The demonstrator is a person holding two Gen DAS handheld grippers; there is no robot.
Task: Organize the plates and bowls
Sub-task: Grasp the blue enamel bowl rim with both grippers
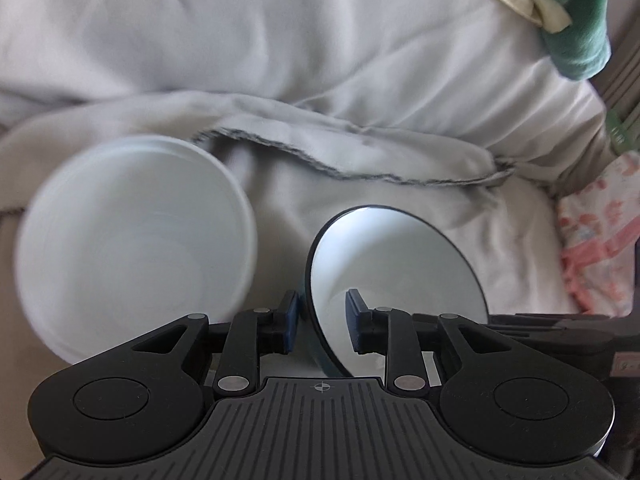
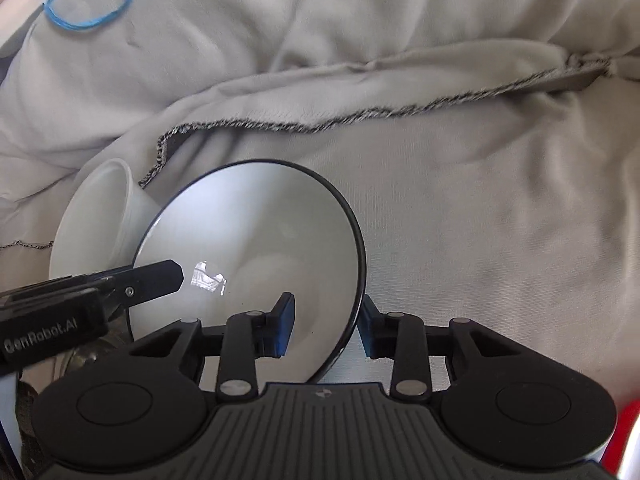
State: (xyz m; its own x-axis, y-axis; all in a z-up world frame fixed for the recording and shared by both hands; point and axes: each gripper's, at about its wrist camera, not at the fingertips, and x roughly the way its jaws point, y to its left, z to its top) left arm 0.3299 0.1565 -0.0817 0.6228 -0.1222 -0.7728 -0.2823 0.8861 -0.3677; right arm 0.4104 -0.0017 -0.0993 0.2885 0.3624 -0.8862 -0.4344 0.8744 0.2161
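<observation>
Both wrist views angled steeply down, close over pale blanket (image 1: 360,60), sharing dark-rimmed bowl (image 2: 256,240)

The plain white bowl (image 1: 136,240) left of the left jaws is smeared by blur, its rim doubled. The dark-rimmed bowl (image 1: 396,280) between those jaws loses its lower edge behind the gripper body. In the right wrist view that bowl covers most of the white one, and a blue band (image 2: 94,0) far beyond the jaws runs past the top edge.
</observation>
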